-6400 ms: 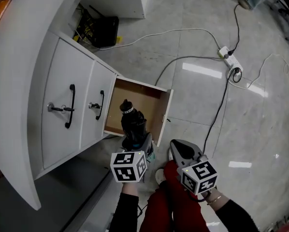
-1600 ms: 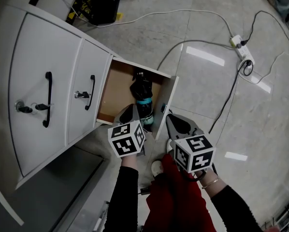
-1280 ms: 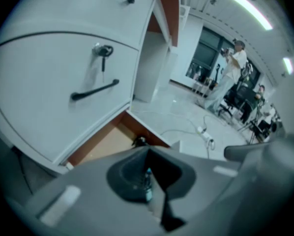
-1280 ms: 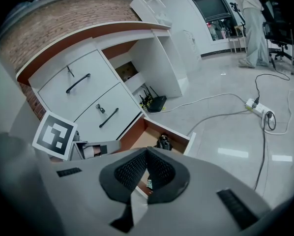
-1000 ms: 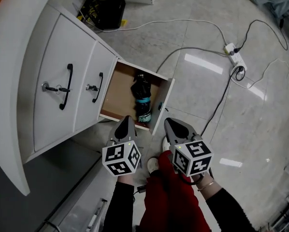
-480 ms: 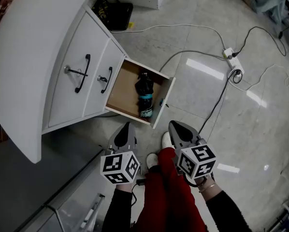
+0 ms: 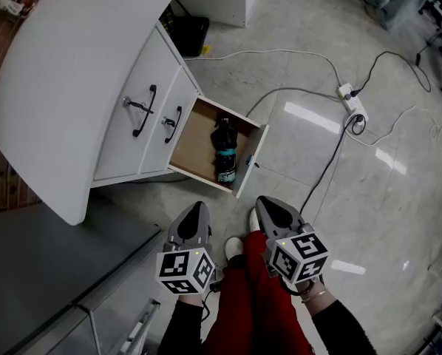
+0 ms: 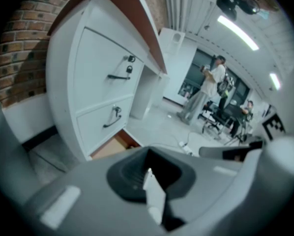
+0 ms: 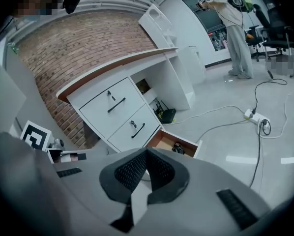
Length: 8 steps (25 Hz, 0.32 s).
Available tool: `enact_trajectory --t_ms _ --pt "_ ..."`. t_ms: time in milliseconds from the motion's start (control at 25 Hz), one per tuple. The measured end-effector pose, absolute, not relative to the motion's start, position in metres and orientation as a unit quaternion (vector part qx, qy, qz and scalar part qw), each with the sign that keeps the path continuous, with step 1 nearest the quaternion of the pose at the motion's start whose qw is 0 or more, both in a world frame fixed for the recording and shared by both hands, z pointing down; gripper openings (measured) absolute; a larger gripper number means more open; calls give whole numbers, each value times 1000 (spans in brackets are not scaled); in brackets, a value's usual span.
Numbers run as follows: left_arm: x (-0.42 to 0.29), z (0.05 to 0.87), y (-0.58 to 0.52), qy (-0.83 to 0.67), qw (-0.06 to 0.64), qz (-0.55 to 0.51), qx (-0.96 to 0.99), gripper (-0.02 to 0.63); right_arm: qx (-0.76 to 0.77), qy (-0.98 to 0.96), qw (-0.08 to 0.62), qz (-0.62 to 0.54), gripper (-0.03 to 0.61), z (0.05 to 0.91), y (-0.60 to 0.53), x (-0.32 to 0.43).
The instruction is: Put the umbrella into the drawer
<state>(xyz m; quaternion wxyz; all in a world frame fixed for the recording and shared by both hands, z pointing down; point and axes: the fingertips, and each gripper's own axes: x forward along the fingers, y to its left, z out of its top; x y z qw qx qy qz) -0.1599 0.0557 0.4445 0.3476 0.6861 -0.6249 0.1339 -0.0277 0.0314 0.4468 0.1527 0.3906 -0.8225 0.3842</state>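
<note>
The black folded umbrella [image 7: 225, 152] with a teal band lies inside the open bottom drawer [image 7: 189, 140] of the white desk. Nothing grips it. Both grippers hang well back from the drawer, above the person's red trousers. My left gripper [image 7: 199, 208] has its jaws together and empty; in the left gripper view it [image 8: 148, 172] points toward the desk, with a corner of the drawer [image 8: 113, 147] showing below. My right gripper [image 7: 264, 203] is shut and empty too. In the right gripper view it [image 9: 147, 154] aims at the drawer [image 9: 162, 140], where the umbrella [image 9: 178, 147] shows as a dark shape.
Two upper drawers [image 7: 143, 108] with black handles are closed. A black box [image 7: 194, 35] sits under the desk. A power strip [image 7: 352, 102] and cables [image 7: 321, 174] cross the shiny floor on the right. A grey surface [image 7: 36, 272] lies at lower left. People stand far off [image 8: 208, 85].
The left gripper carried the umbrella into the drawer and let it go. Since then both grippers have drawn back and risen, so the drawer looks smaller and farther away.
</note>
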Motion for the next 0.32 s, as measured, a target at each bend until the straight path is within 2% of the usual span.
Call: enact_trajectory --t_ms 320 --pt "-164 428 80 -619 342 145 692 3 392 -821 141 390 2 428 49 -27"
